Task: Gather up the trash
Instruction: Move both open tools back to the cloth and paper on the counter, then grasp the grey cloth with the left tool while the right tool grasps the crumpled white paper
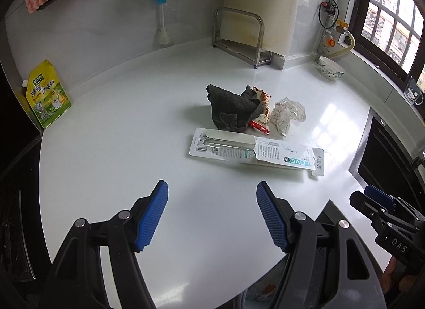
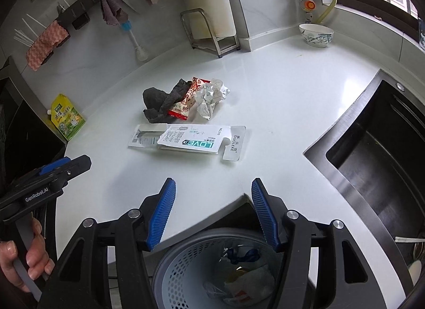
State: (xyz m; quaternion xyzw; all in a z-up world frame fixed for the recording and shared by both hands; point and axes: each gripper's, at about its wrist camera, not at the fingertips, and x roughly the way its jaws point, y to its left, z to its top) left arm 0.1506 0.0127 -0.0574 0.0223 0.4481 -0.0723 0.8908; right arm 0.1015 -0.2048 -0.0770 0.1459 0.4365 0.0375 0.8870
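Altogether, four pieces of trash lie near the middle of the white desk [image 1: 111, 149]: one crumpled dark grey cloth [image 1: 229, 108], one red-and-white snack wrapper [image 1: 263, 112] touching the cloth at its 3 o'clock side, one crumpled clear plastic wrapper [image 1: 288, 115] just beside the snack wrapper at 3 o'clock, and one flat torn blister card [image 1: 255, 150] at 6 o'clock from the pile.

Both grippers hover over the near edge of the desk, well apart from the trash. The left gripper [image 1: 212, 213] stands open, its two blue pads empty; in the right wrist view it shows at 9 o'clock, held by a hand [image 2: 25, 253]. The right gripper [image 2: 213, 212] is likewise open with nothing between its pads.

Below the right gripper, at 6 o'clock, sits one grey perforated waste basket [image 2: 180, 261] with some scraps already inside. One dark sink [image 2: 377, 154] lies at 3 o'clock. Along the back stand one yellow seasoning pouch [image 2: 67, 117] at 9 o'clock, one metal rack [image 2: 209, 32] at 12 o'clock, and one patterned bowl [image 2: 316, 35] at 1 o'clock.
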